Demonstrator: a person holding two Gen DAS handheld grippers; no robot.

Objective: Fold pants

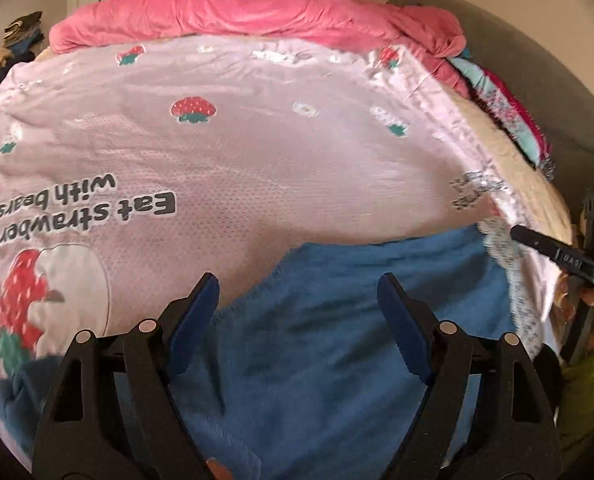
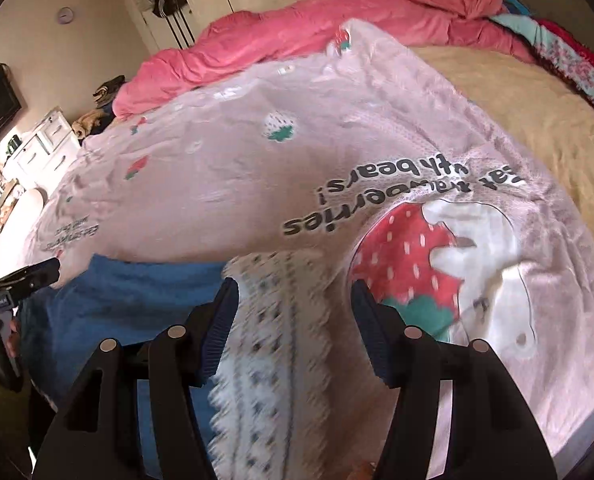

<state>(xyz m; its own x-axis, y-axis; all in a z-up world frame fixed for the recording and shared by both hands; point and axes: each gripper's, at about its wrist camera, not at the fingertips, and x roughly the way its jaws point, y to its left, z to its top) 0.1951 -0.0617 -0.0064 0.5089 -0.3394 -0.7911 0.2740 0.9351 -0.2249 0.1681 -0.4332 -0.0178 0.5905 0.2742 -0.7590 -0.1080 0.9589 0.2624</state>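
The blue pants [image 1: 337,320] lie on a pink strawberry blanket [image 1: 237,152] at the near edge of the bed. Their white patterned waistband [image 1: 509,272] is at the right end in the left wrist view. My left gripper [image 1: 299,292] is open above the blue fabric, nothing between its fingers. In the right wrist view the pants [image 2: 137,296] lie at lower left and the patterned waistband [image 2: 281,340] runs between the fingers of my right gripper [image 2: 295,300], which is open just above it. The other gripper [image 2: 29,276] shows at the far left edge.
A crumpled pink duvet [image 1: 257,8] lies along the far side of the bed. Colourful folded blankets [image 1: 509,112] are stacked at the right by a grey headboard. The beige sheet [image 2: 517,92] is bare at the right. A pile of clothes [image 2: 97,112] and white drawers stand beyond the bed.
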